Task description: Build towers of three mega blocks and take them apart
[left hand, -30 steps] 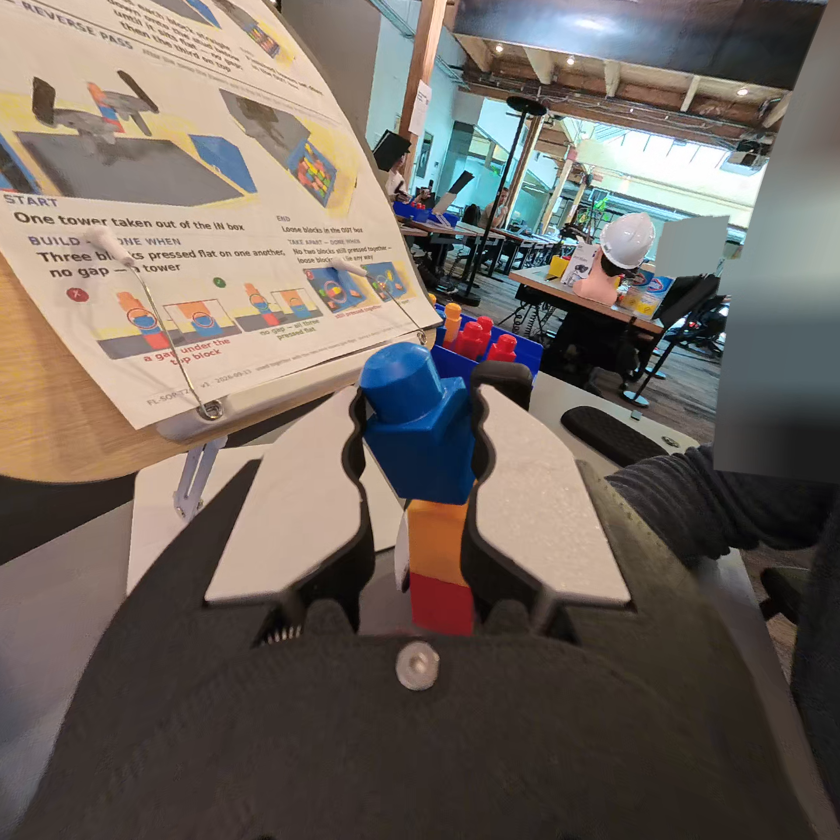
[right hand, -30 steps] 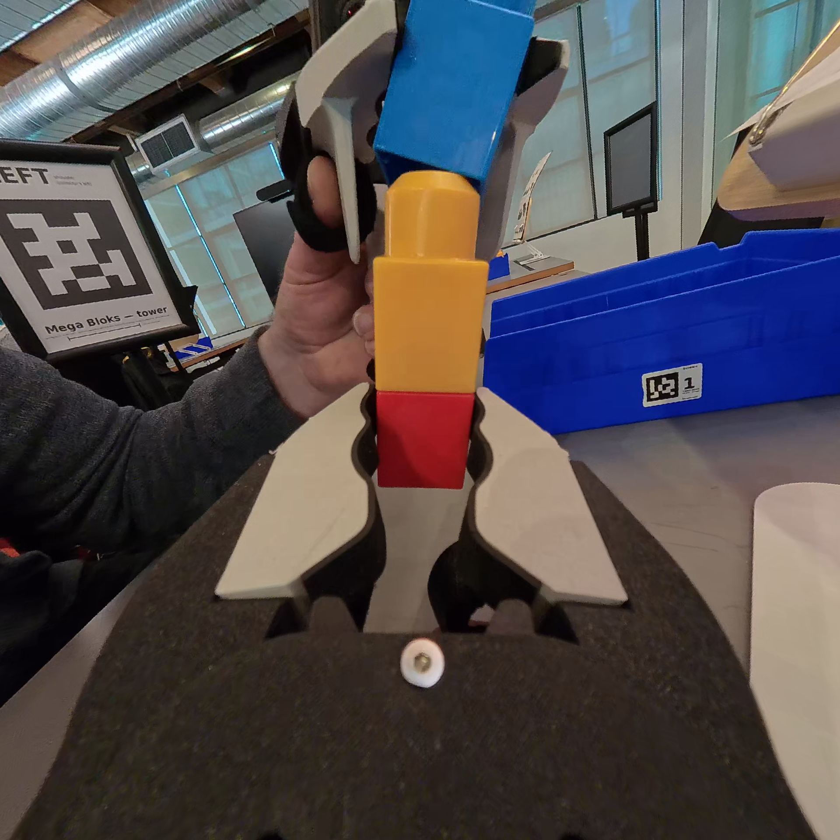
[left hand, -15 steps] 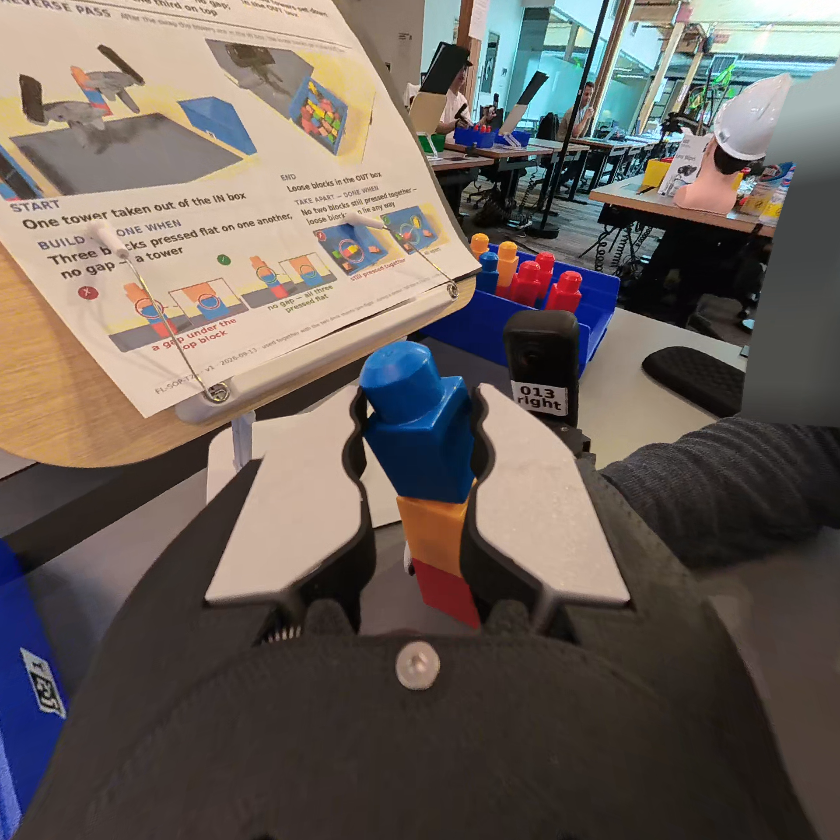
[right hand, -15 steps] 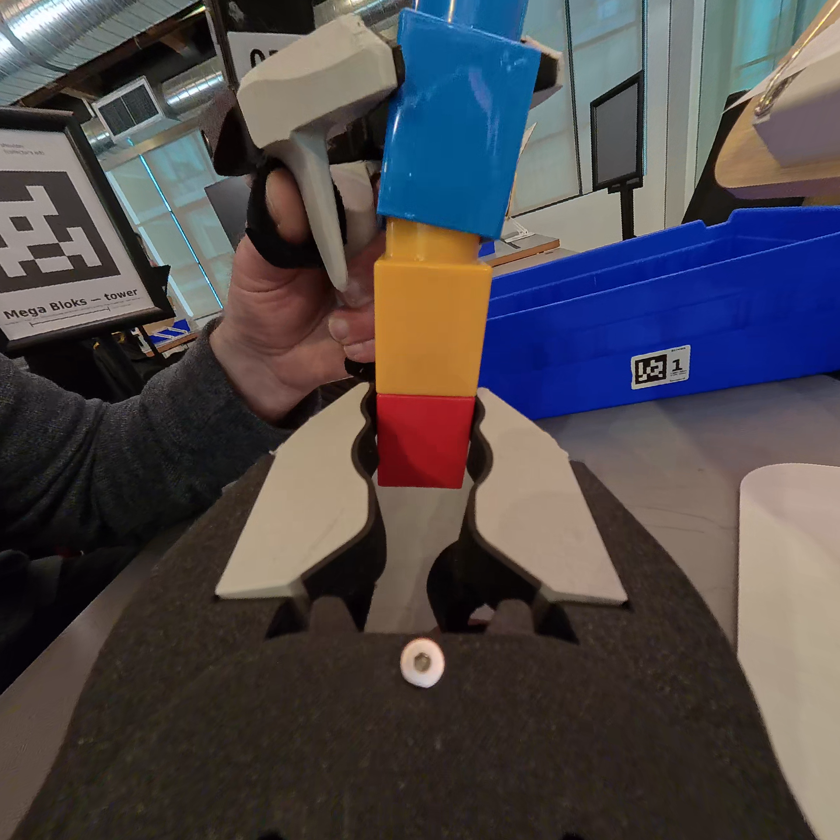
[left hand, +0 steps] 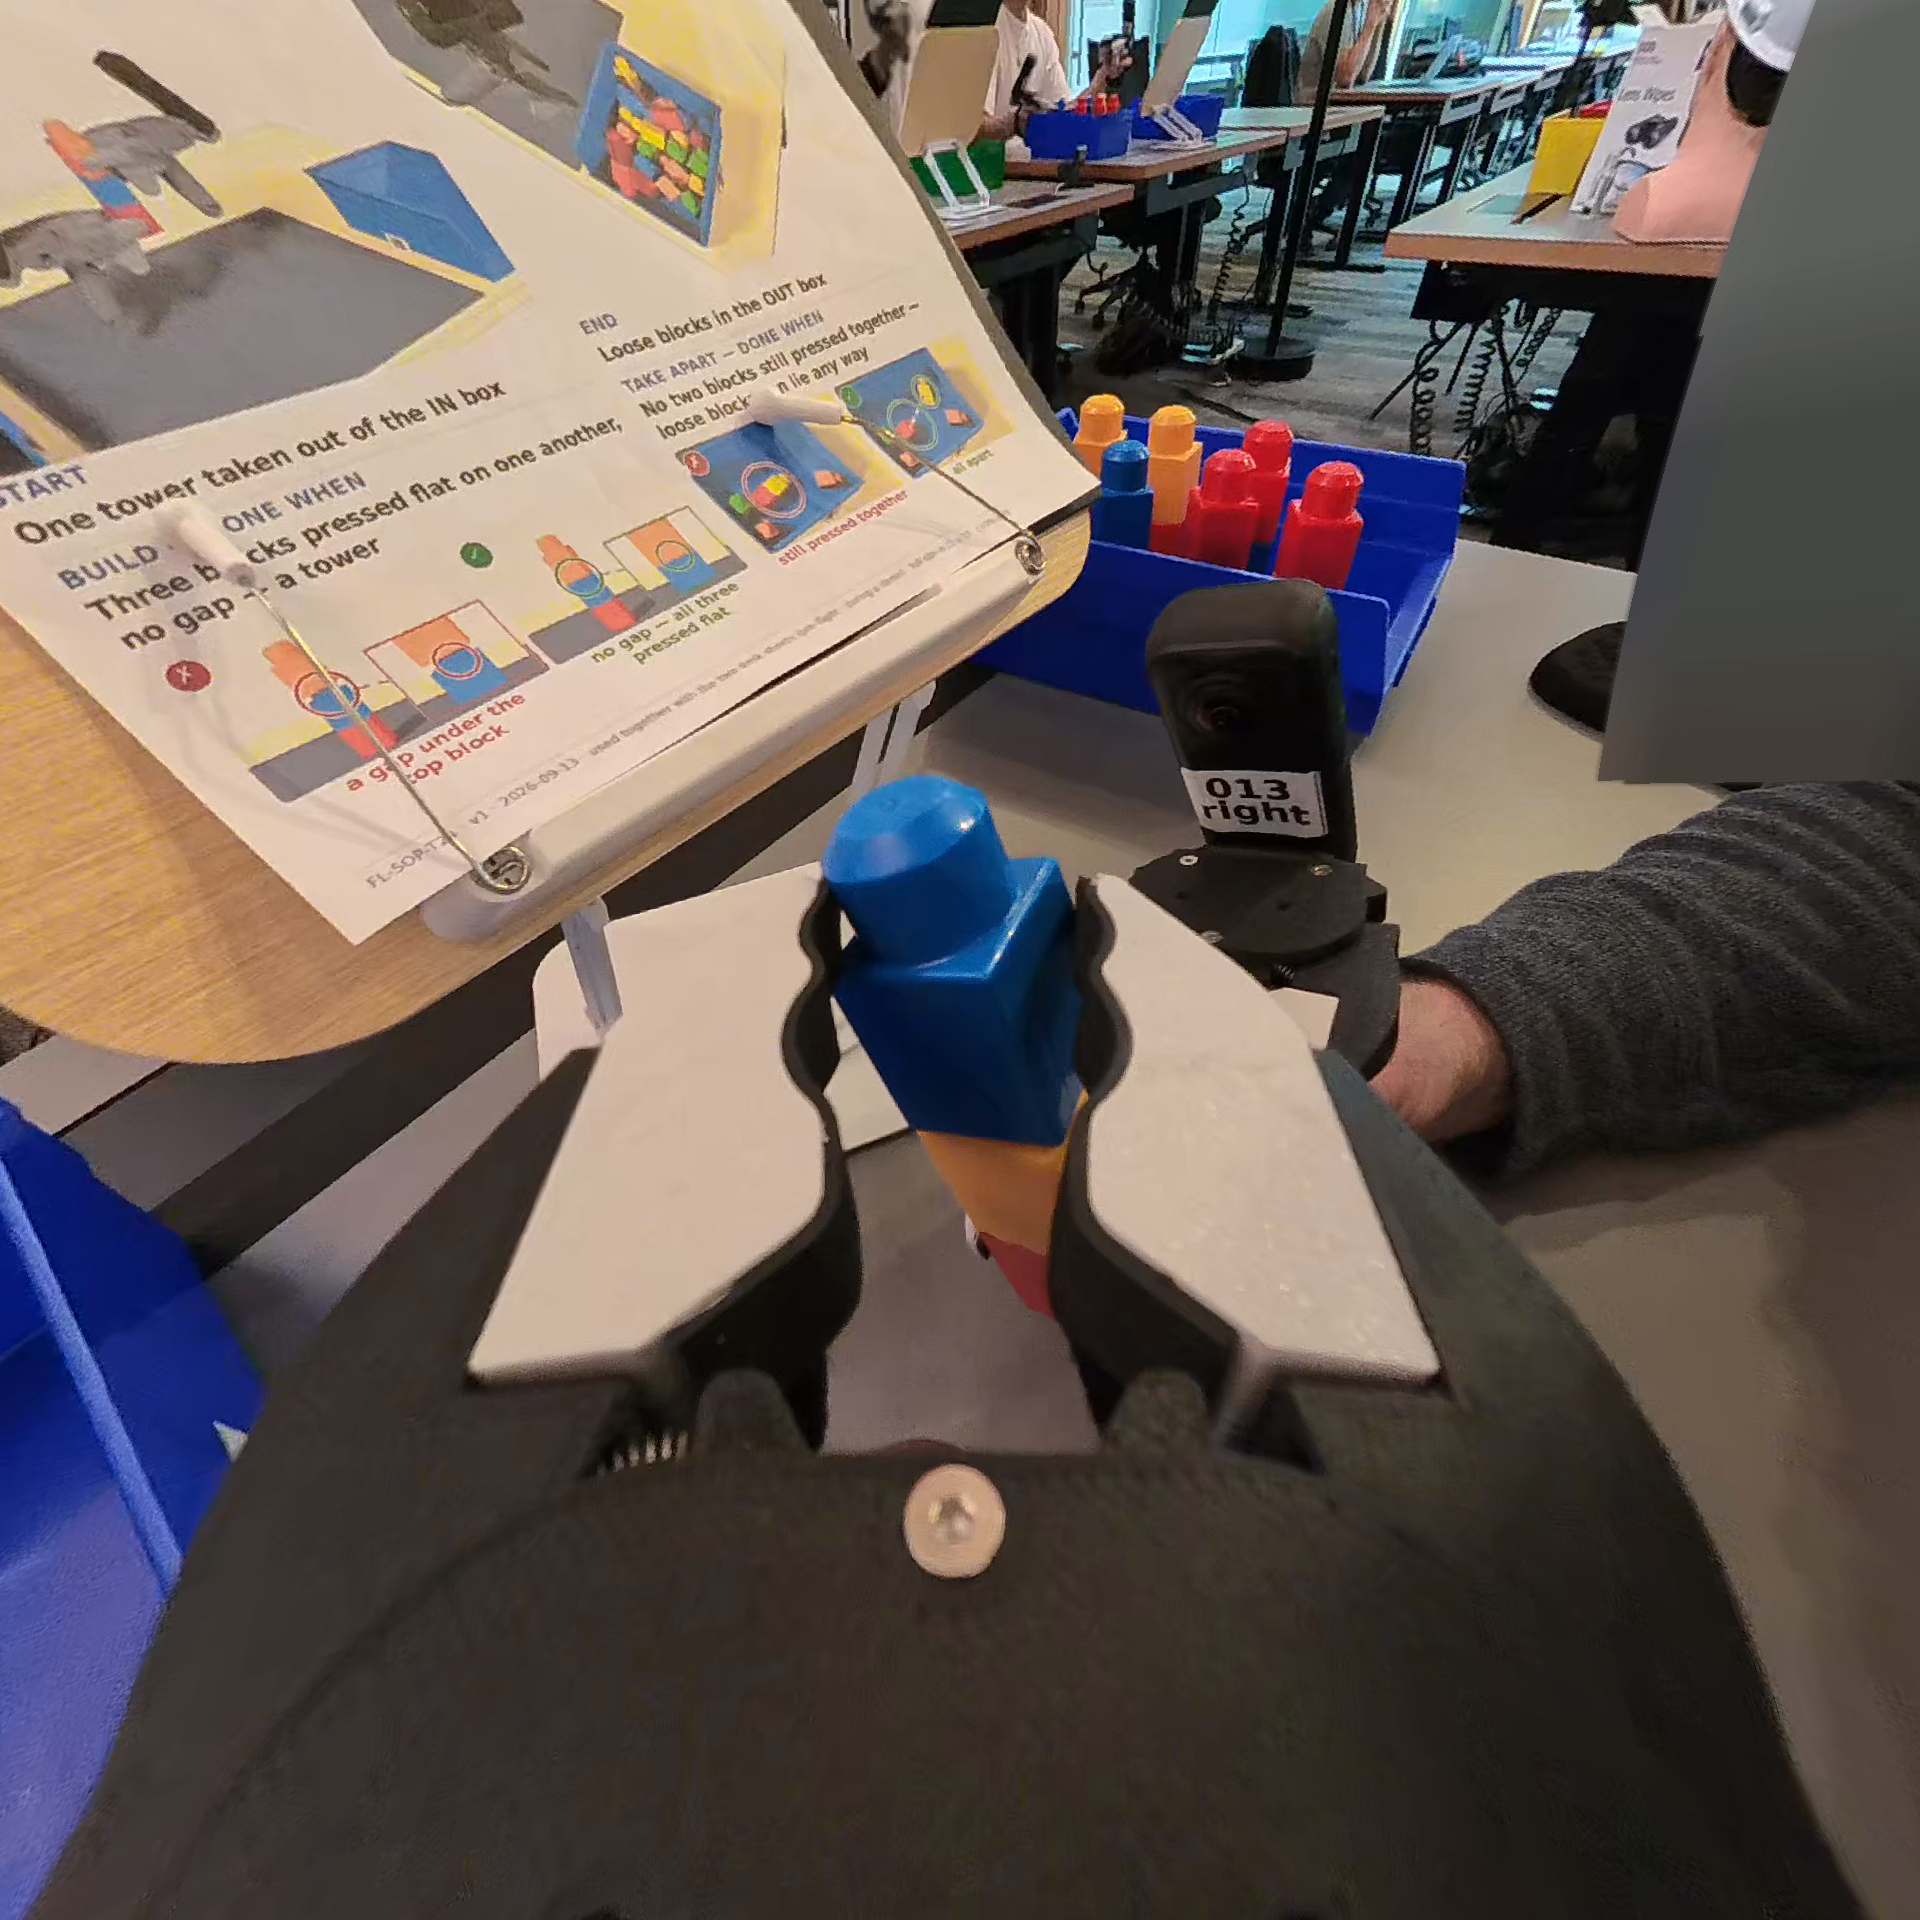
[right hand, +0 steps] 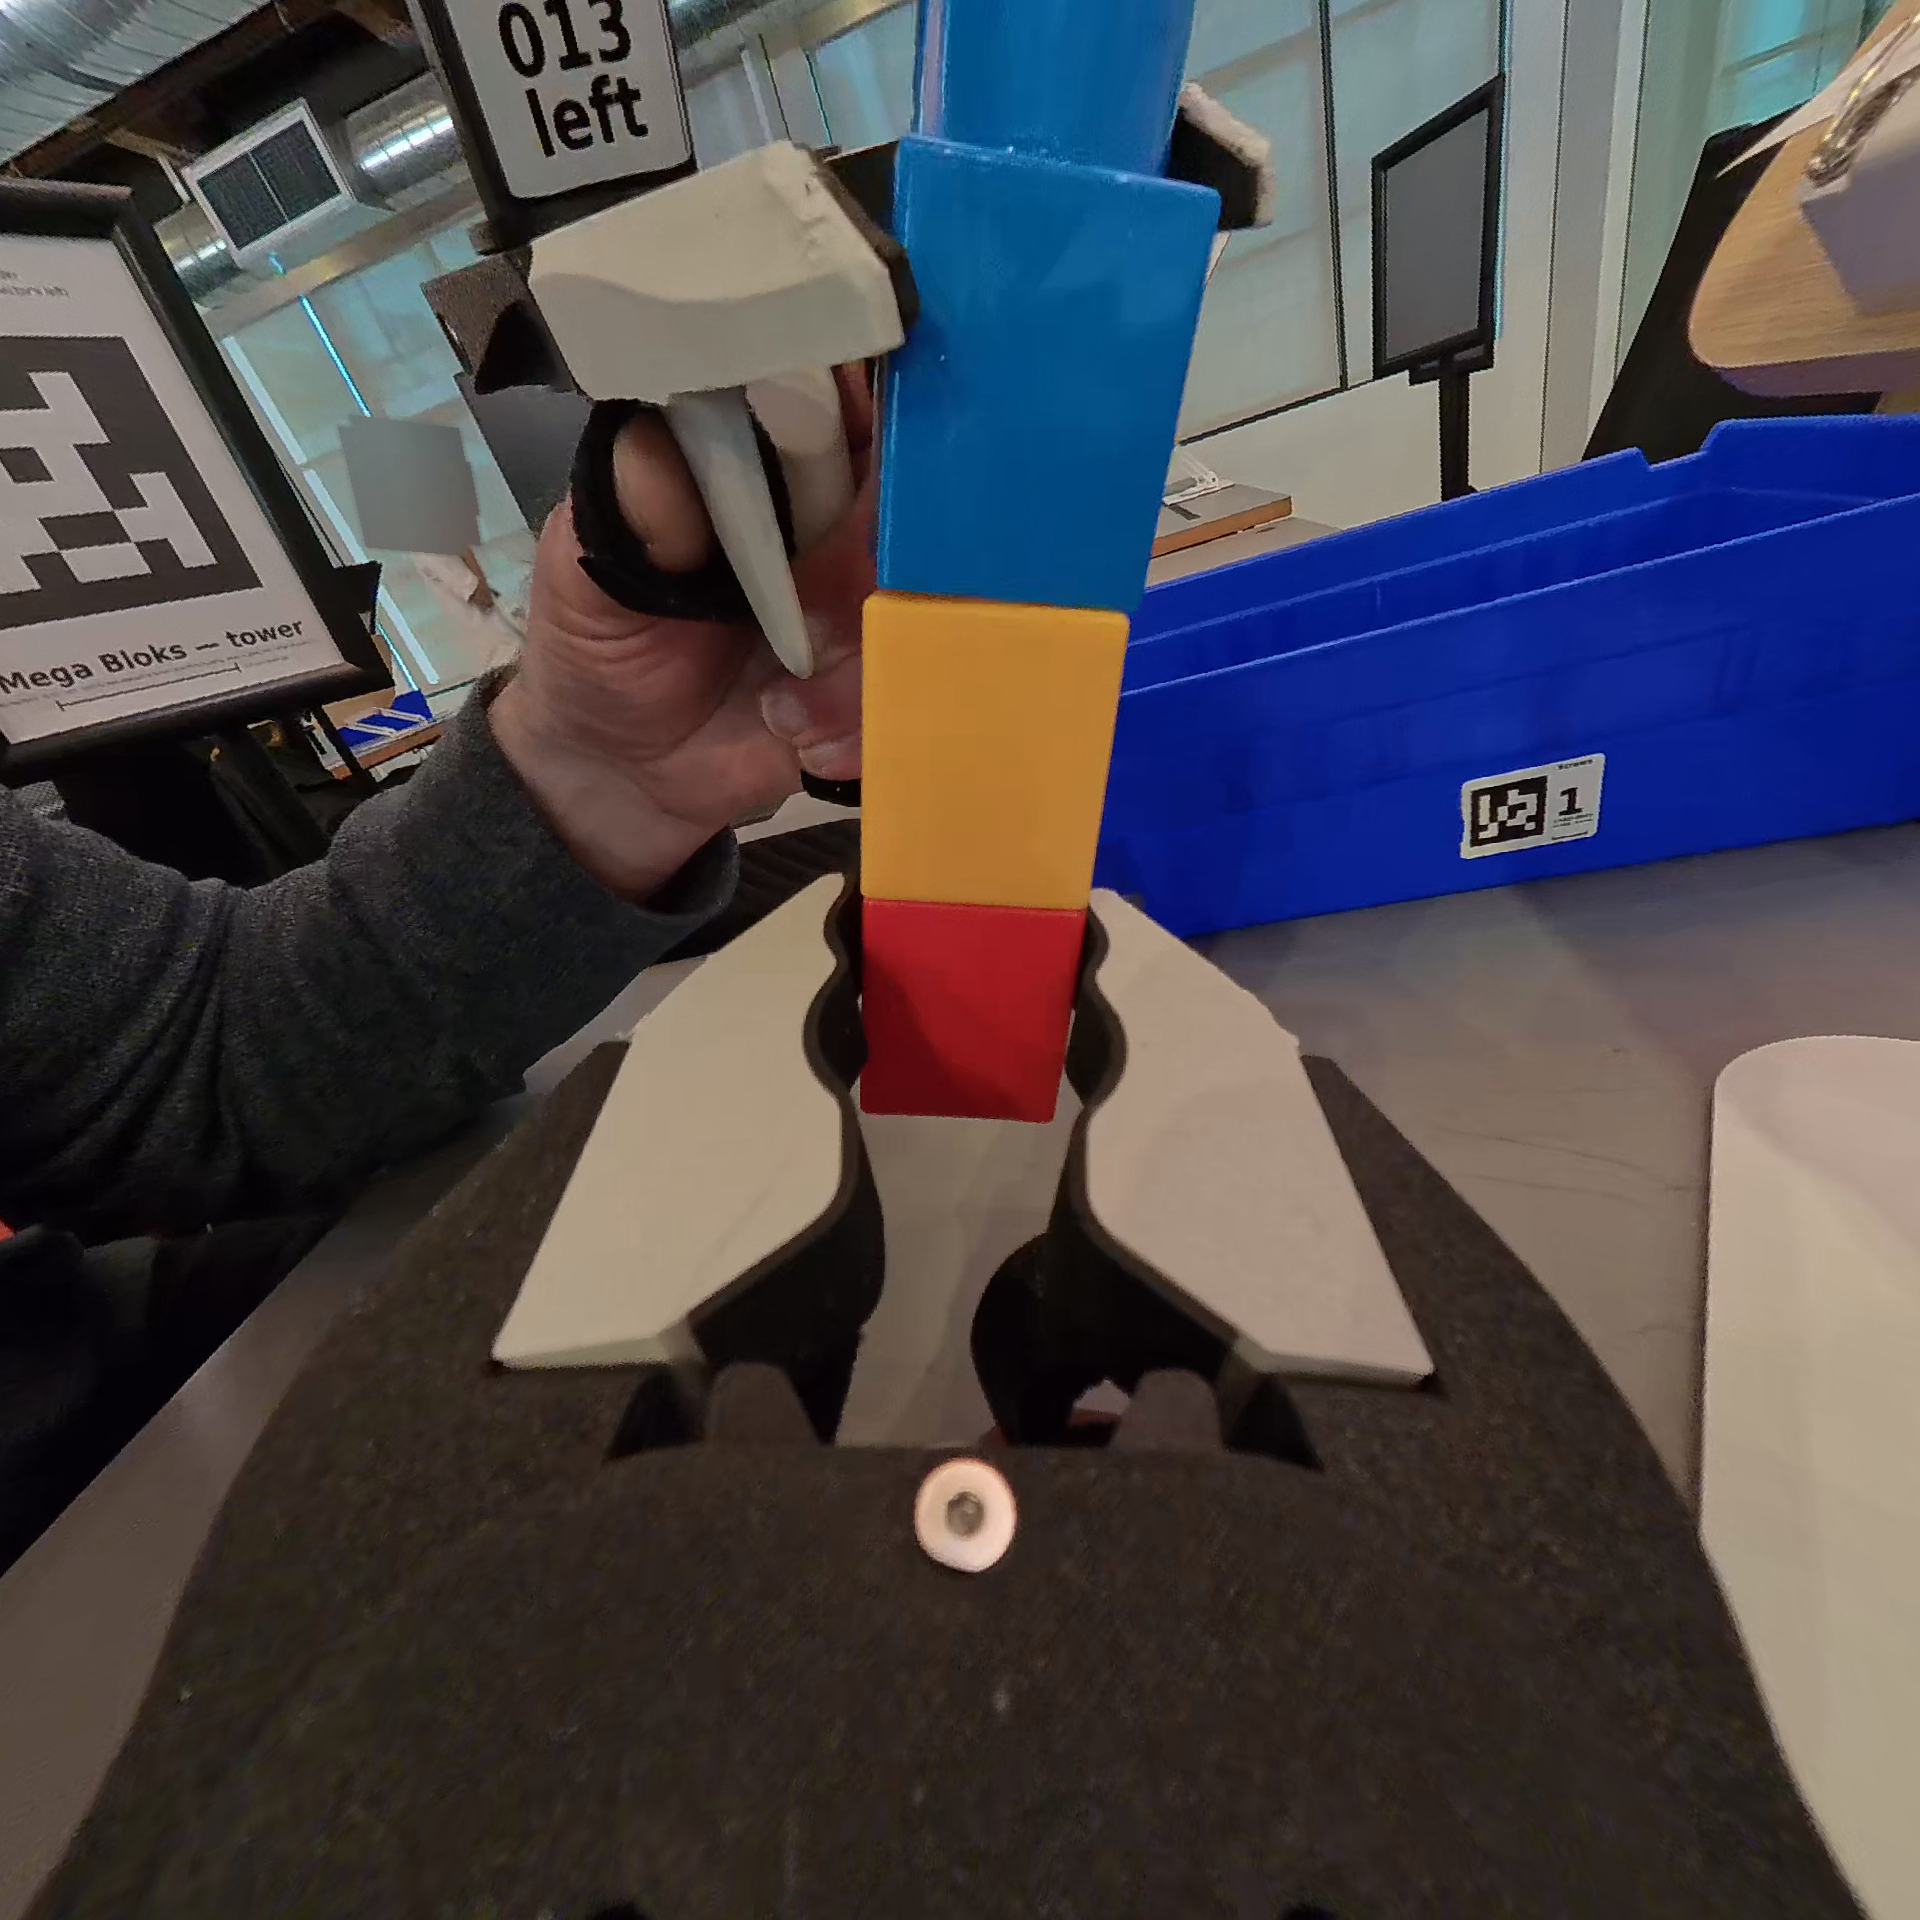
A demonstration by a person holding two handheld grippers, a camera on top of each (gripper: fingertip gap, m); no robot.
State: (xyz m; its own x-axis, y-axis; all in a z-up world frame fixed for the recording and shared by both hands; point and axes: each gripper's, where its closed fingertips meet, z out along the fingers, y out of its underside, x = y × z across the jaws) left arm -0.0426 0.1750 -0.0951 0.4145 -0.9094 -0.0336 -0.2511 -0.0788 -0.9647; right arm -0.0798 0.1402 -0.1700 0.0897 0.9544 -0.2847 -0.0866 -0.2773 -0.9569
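Note:
A tower of three blocks is held in the air between both grippers. The blue block (left hand: 961, 997) (right hand: 1039, 395) is on top, the yellow block (right hand: 987, 748) (left hand: 1003, 1179) in the middle, the red block (right hand: 961, 1008) (left hand: 1023, 1273) at the bottom. All three sit flush with no gap. My left gripper (left hand: 951, 966) is shut on the blue block; it also shows in the right wrist view (right hand: 717, 301). My right gripper (right hand: 966, 997) is shut on the red block; its camera body (left hand: 1252, 727) shows in the left wrist view.
A blue bin (left hand: 1392, 613) with several upright towers stands at the back right. A second blue bin (right hand: 1558, 675) stands behind the tower, its edge also low at the left (left hand: 83, 1455). An instruction sheet on a wooden stand (left hand: 468, 416) leans over the grey table (right hand: 1455, 997). About 9 cm separates my left fingertips from my right.
The blue block has been pushed down onto the yellow block's stud, so the gap has closed. The left gripper has lowered and tilted downward; the right gripper has kept its hold.

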